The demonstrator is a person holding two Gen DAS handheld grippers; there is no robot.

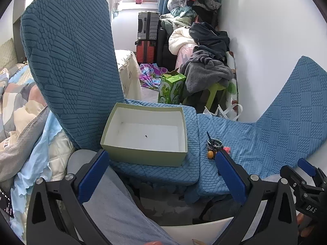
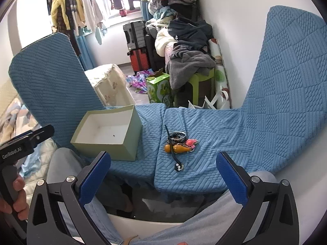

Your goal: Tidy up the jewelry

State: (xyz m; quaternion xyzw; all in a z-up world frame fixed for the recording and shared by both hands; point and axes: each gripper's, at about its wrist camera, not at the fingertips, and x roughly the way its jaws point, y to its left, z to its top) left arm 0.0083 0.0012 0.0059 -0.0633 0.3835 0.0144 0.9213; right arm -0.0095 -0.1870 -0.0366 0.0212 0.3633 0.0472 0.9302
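Observation:
An open pale green box [image 1: 143, 136] [image 2: 106, 133] with a white inside sits on the left blue chair seat; only a tiny dark speck lies in it. On the right seat a small jewelry pile holds a patterned dark bangle [image 2: 177, 137] [image 1: 214, 144], an amber bead pendant [image 2: 176, 148] [image 1: 210, 154], a pink charm [image 2: 191, 142] and a thin dark cord with a rhinestone end [image 2: 177, 166]. My left gripper [image 1: 161, 174] is open, just short of the box. My right gripper [image 2: 163, 175] is open, near the pile, holding nothing.
Two chairs in textured blue covers [image 2: 204, 163] stand side by side, backs [image 1: 67, 61] [image 2: 290, 71] splayed outward. Behind are a green carton [image 1: 171, 89], a green stool under piled clothes [image 2: 192, 67], suitcases [image 1: 147, 36] and bedding at left [image 1: 20, 112]. A person's legs lie below.

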